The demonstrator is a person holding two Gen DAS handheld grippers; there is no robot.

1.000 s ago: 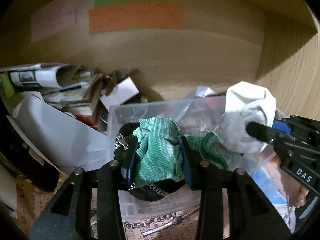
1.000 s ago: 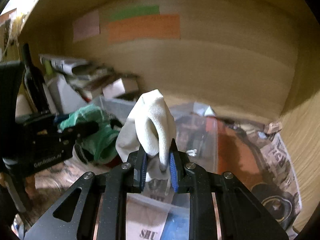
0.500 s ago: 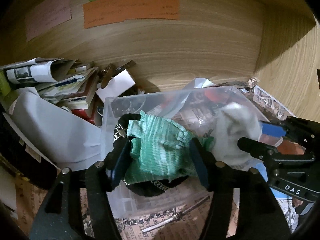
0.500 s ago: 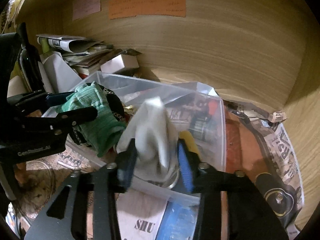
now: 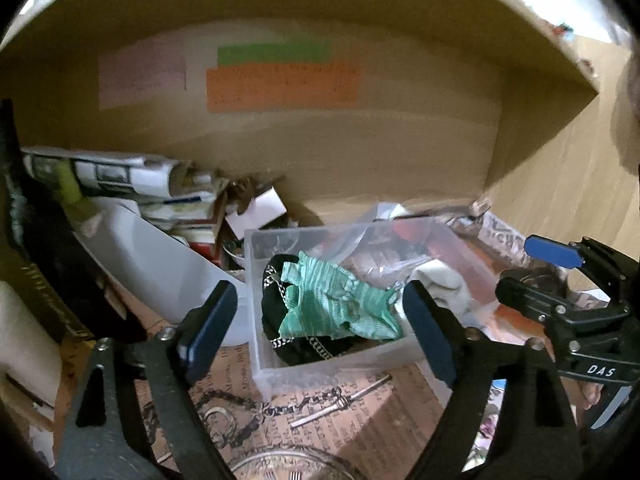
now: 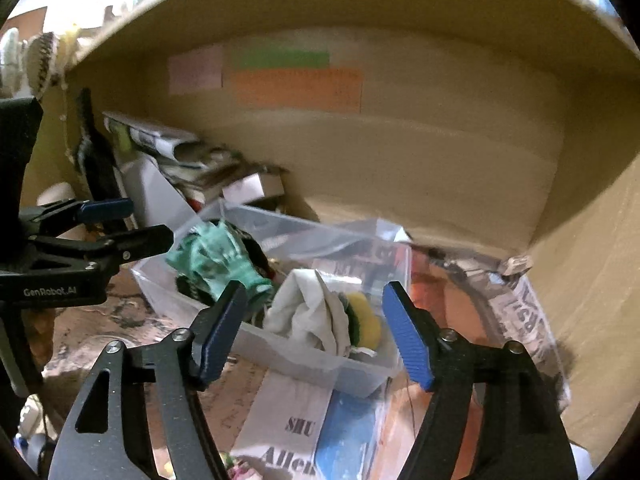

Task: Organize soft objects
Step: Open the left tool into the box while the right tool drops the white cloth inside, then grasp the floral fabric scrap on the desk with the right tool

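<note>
A green striped cloth [image 5: 340, 304] lies in the clear plastic bin [image 5: 256, 336] on top of a black item with a chain. A white cloth [image 6: 312, 316] lies in the same bin [image 6: 304, 356] beside a yellow sponge [image 6: 364, 320]. My left gripper [image 5: 320, 332] is open and empty, pulled back in front of the bin. My right gripper [image 6: 316, 328] is open and empty, just in front of the white cloth. The green cloth shows in the right wrist view [image 6: 216, 260] too.
Rolled newspapers and books [image 5: 120, 184] pile up at the back left. A metal chain with a bar [image 5: 320, 404] lies on the printed paper before the bin. Wooden walls close the back and right. Coloured notes [image 5: 280, 80] hang on the back wall.
Both grippers opened and let go of their cloths. The green and white cloths dropped into the bin. Both grippers drew back from it.
</note>
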